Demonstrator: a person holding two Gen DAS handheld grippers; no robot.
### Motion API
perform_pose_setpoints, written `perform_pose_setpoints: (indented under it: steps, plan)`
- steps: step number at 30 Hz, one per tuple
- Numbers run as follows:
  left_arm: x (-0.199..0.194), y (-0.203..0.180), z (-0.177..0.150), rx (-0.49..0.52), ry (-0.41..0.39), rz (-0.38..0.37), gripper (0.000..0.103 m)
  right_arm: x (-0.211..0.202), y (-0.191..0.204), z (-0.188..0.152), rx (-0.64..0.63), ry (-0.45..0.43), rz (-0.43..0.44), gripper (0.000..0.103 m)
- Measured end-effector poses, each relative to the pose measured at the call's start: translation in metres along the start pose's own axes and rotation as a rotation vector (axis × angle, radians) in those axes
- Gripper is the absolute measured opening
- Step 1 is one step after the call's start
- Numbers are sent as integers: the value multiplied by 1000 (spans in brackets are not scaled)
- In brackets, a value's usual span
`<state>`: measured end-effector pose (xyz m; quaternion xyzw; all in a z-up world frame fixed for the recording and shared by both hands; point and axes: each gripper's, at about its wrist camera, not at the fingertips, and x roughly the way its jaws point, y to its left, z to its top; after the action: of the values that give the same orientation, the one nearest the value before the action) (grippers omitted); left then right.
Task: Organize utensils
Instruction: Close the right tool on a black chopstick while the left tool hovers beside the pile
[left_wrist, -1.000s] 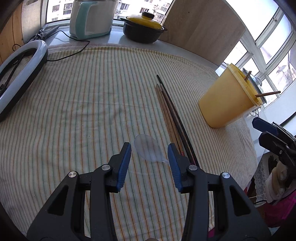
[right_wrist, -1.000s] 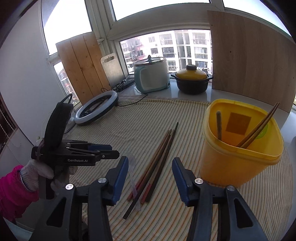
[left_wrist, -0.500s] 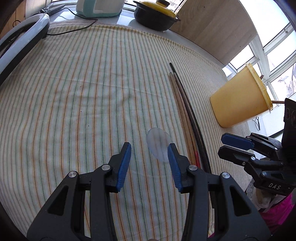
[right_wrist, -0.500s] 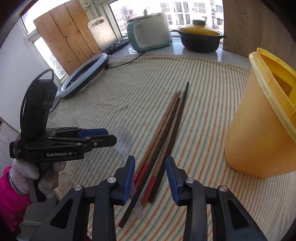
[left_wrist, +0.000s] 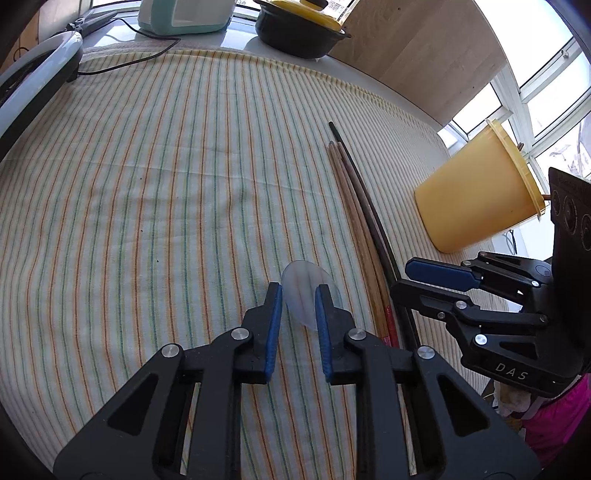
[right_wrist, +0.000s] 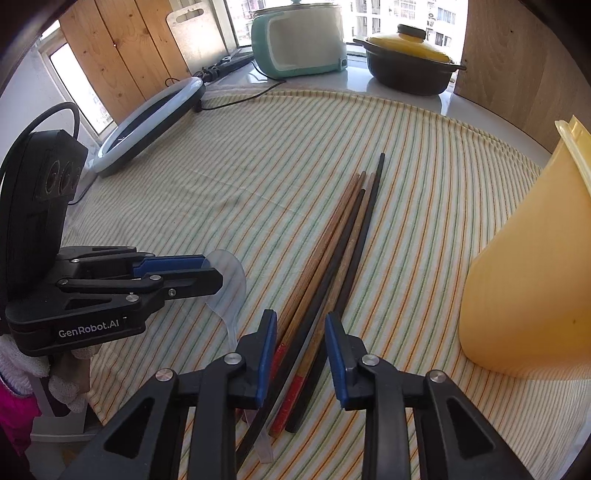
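Observation:
A clear plastic spoon (left_wrist: 300, 291) lies on the striped cloth, bowl away from me. My left gripper (left_wrist: 298, 295) has its blue pads on either side of the spoon bowl, narrowed around it; it also shows in the right wrist view (right_wrist: 207, 271) over the spoon (right_wrist: 231, 288). Several chopsticks (right_wrist: 332, 254), brown, black and red-tipped, lie in a bundle right of the spoon. My right gripper (right_wrist: 300, 325) straddles their near ends, jaws partly open. A yellow cup (left_wrist: 476, 195) holding chopsticks stands at the right.
A black pot with a yellow lid (right_wrist: 408, 62), a teal cooker (right_wrist: 301, 38) and a ring light (right_wrist: 147, 122) stand at the back. Wooden boards (right_wrist: 517, 62) lean behind. The striped cloth (left_wrist: 166, 184) covers the round table.
My left gripper has come down and narrowed around the spoon bowl. My right gripper has lowered onto the near ends of the chopsticks and narrowed.

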<state>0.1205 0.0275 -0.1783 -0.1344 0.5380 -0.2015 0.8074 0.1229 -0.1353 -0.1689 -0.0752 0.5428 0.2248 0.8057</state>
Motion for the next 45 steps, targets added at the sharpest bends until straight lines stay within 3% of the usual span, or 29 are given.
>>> perform_pose_setpoints:
  steps: [5,16,18,28,33,37,38,39,40,45]
  plan:
    - [4,0,-1,2,-6,-10,7,8,-5,5,42,18,7,22]
    - [4,-4,3,1,-24,-15,6,13,-13,5,67,37,-15,13]
    - [1,-5,4,7,-31,-12,5,14,-14,7,69,43,-5,7]
    - [-13,-2,8,23,-57,14,5,12,-21,7,130,39,40,0]
    - [-18,0,10,21,-70,13,4,0,-20,7,133,5,45,0]
    - [-17,-1,11,21,-68,20,4,5,-23,7,145,33,88,2]
    - [-17,0,10,21,-68,21,4,5,-24,7,160,38,97,5]
    - [-17,0,11,18,-67,21,4,6,-26,7,173,40,116,16]
    - [-18,0,10,17,-67,21,4,7,-26,7,179,44,125,21]
    - [-18,3,11,12,-69,26,4,14,-21,8,184,61,114,17]
